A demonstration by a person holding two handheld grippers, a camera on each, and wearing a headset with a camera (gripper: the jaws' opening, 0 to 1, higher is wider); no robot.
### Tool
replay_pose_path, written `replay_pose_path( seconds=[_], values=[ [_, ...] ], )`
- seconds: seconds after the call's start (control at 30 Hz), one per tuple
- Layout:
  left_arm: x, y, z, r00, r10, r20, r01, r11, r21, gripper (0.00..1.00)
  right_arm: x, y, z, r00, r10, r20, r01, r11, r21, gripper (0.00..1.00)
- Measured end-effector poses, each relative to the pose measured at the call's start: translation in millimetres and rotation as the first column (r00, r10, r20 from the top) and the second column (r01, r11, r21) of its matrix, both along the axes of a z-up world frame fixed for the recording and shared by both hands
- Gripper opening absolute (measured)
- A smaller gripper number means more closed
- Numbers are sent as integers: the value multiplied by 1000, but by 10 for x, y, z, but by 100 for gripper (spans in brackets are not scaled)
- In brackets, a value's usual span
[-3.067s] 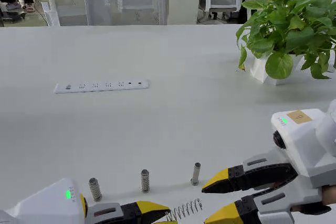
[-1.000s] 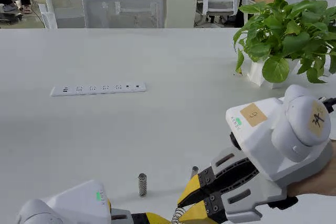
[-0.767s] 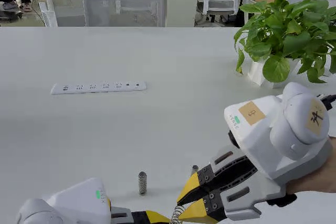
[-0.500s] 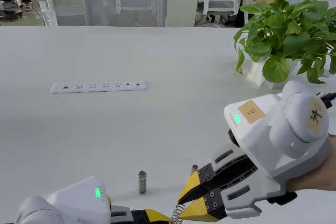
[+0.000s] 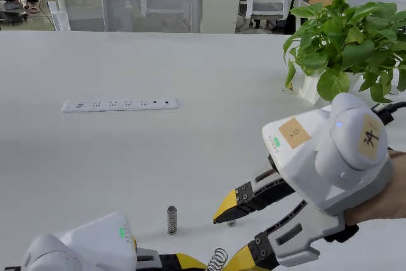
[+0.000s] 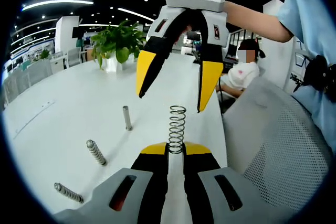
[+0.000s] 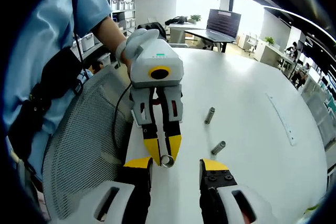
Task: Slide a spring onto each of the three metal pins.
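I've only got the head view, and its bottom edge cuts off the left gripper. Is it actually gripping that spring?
Observer: Yes. In the left gripper view, the left gripper is shut on the lower end of the spring, which sticks straight out past the jaws.
Operator: How many pins are done?
Observer: Two. In that same view, the nearest pin and the middle pin each wear a spring. The far pin is bare.
Operator: Is the right gripper touching the held spring?
Observer: No. In the right gripper view, the right gripper is open. The spring's free end sits in the gap, clear of both jaws.
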State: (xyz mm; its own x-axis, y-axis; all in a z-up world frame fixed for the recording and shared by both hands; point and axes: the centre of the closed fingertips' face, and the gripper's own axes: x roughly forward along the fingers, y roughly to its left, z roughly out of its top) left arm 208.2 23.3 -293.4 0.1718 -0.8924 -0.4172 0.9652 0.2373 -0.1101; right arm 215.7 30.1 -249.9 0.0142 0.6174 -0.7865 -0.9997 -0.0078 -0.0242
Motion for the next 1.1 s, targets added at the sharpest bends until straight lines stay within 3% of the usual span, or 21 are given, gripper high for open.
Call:
replay_pose_path(
  seconds=[0.1, 0.17, 0.23, 0.47, 0.6, 1.1],
  values=[
    [-9, -9, -28, 1000, -2, -13, 2, 1000, 7, 6, -47, -19, -45, 998, 59, -5, -59, 996, -71, 33],
    [-16, -12, -38, 1000, -2, -18, 2, 1000, 10, 6, -75, 20, -45, 998, 66, -25, -68, 995, -74, 32],
    [-14, -20, -43, 1000, 4, -25, -3, 1000, 11, 6, -136, 27, -67, 994, 78, -74, -85, 992, -95, 32],
    [-12, -55, -38, 999, 11, -33, -11, 1000, 7, 6, -137, 17, -198, 989, 110, -102, -127, 976, -179, 25],
    [-5, -80, -23, 999, 10, -33, -9, 1000, 5, 6, -150, 18, -234, 985, 118, -126, -141, 971, -195, 20],
    [-4, -163, 31, 999, 16, -48, -17, 1000, -24, 6, -148, -59, -321, 983, 116, -144, -148, 962, -231, 13]
  ],
)
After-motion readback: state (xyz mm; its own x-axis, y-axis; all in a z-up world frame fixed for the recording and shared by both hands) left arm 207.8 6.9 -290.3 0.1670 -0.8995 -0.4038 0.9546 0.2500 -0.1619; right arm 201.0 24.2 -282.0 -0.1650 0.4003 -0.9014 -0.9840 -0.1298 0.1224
